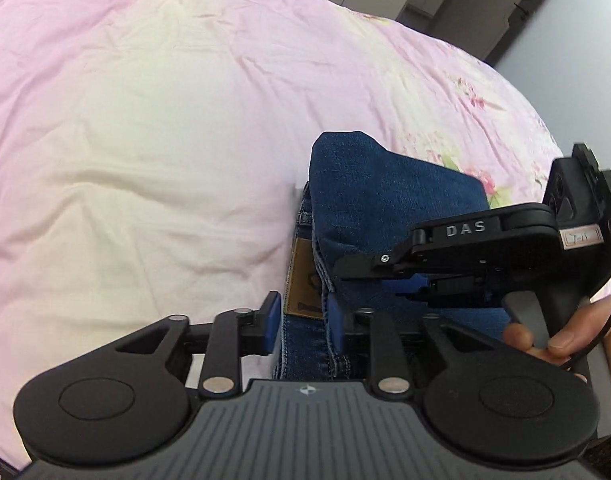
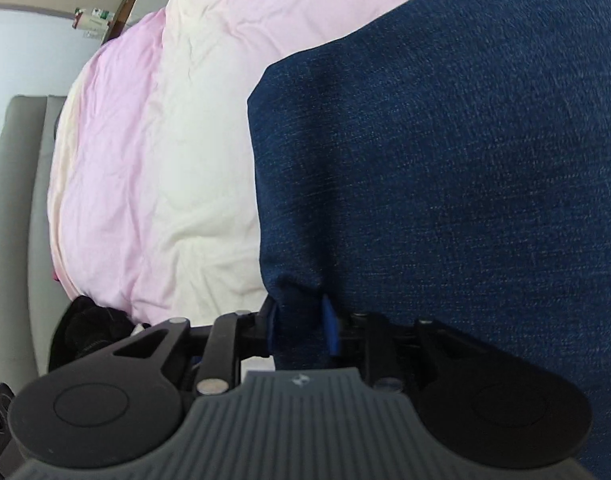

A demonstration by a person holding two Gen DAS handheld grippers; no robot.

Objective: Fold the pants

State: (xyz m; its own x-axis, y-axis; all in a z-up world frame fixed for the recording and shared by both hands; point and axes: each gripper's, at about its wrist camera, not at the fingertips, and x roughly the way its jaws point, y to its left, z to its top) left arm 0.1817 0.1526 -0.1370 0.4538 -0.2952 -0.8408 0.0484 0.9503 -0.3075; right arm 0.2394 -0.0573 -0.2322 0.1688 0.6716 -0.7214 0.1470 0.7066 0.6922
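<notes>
1. Left wrist view, nearest: the left gripper (image 1: 304, 322) has its blue pads (image 1: 272, 322) spread, with the waistband edge of the jeans (image 1: 385, 200) lying between them. A clear gap shows beside the left pad, so nothing is pinched.
2. Just beyond the pads, a brown leather patch (image 1: 303, 280) on the waistband faces up.
3. To the right in the same view, the right gripper (image 1: 409, 288) reaches in sideways over the folded denim, a hand (image 1: 561, 340) on its trigger. Its tips are low against the cloth; from here I cannot tell whether they press on it.
4. Right wrist view, nearest: a fold of the jeans sits between the right gripper's blue pads (image 2: 329, 328), the cloth bunched there. The left pad is mostly hidden behind the fold, so I cannot tell whether the pads clamp it.
5. Farther out, the jeans lie folded in a thick stack on the bed cover (image 1: 145, 140), pink and cream, near its right side.
6. Farthest left in the right wrist view, a grey headboard (image 2: 17, 200) stands beside the bed, with a dark bundle (image 2: 89, 332) at its foot.
</notes>
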